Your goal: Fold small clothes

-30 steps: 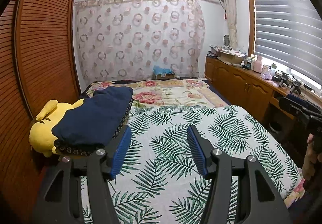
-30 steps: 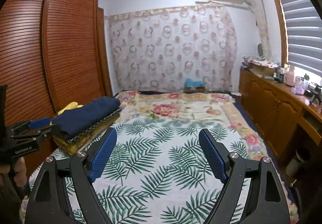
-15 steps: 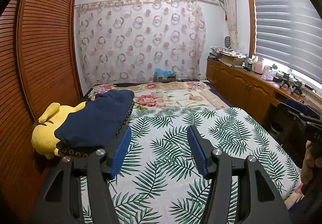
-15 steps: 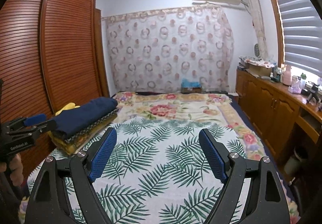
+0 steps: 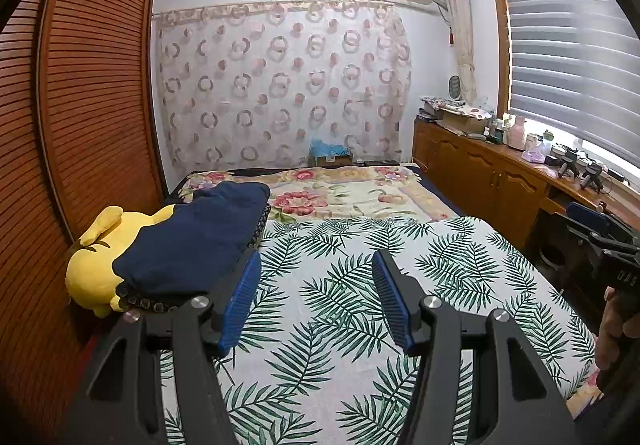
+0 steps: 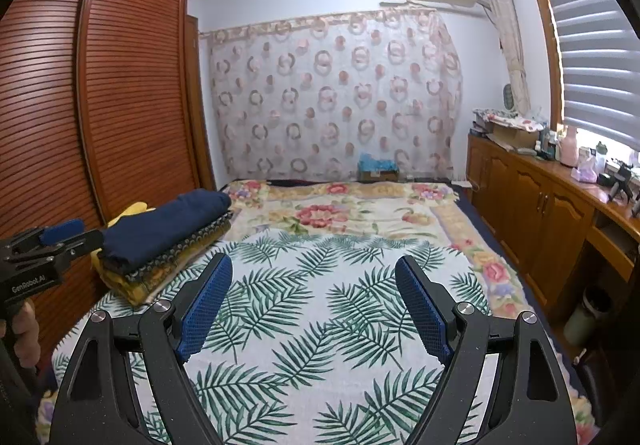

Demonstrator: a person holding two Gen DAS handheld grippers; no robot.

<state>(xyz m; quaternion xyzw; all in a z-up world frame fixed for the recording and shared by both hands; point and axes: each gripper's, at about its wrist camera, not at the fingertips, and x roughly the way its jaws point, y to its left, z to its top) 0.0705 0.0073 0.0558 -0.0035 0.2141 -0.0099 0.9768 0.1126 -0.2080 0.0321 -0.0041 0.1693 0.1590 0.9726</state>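
Holding both grippers above the palm-leaf bedspread (image 5: 352, 245), we kept the left gripper (image 5: 316, 273) with jaws parted and nothing between them, and the right gripper (image 6: 314, 277) spread wider, also empty. Folded navy clothes (image 5: 192, 241) sat stacked on a yellow plush toy (image 5: 90, 269) at the bed's left edge, beside the louvered wardrobe (image 6: 132, 93).

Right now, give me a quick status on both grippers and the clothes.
Left gripper open, empty. Right gripper open, empty. Folded navy garment tops stack at bed's left edge. Leaf-print sheet ahead, nothing on it.
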